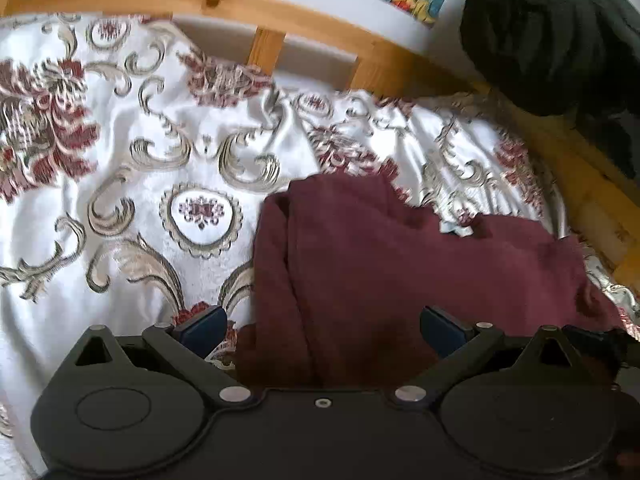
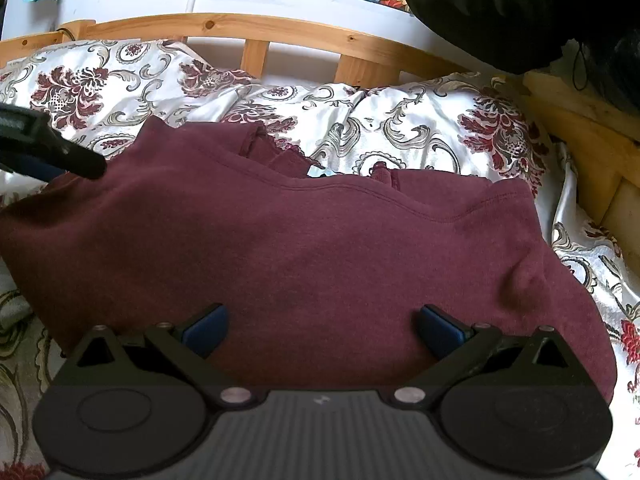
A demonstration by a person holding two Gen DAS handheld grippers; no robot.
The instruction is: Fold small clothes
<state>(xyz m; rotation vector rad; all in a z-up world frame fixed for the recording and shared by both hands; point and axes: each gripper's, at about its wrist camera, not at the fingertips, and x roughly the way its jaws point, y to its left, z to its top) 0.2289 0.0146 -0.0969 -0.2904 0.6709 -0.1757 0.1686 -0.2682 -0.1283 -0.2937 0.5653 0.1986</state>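
Two open grippers above a maroon garment spread on a patterned bedspread.

From the right wrist camera, the maroon garment point(image 2: 304, 256) lies mostly flat across the middle of the view, its stitched hem running from 9 to 3 o'clock, on a white satin bedspread point(image 2: 420, 120) with dark red flowers and grey scrolls. The right gripper point(image 2: 322, 330) sits at 6 o'clock, its blue-padded fingers point(image 2: 206, 330) spread wide over the cloth and holding nothing. The left gripper point(image 2: 52, 148) enters at 9 o'clock, at the garment's left edge. From the left wrist camera, that gripper's fingers are likewise spread wide and empty, with the garment from centre to 4 o'clock. A wooden bed rail point(image 2: 280, 32) curves along 12 o'clock, and dark bundled fabric point(image 2: 500, 8) hangs at 1 o'clock.
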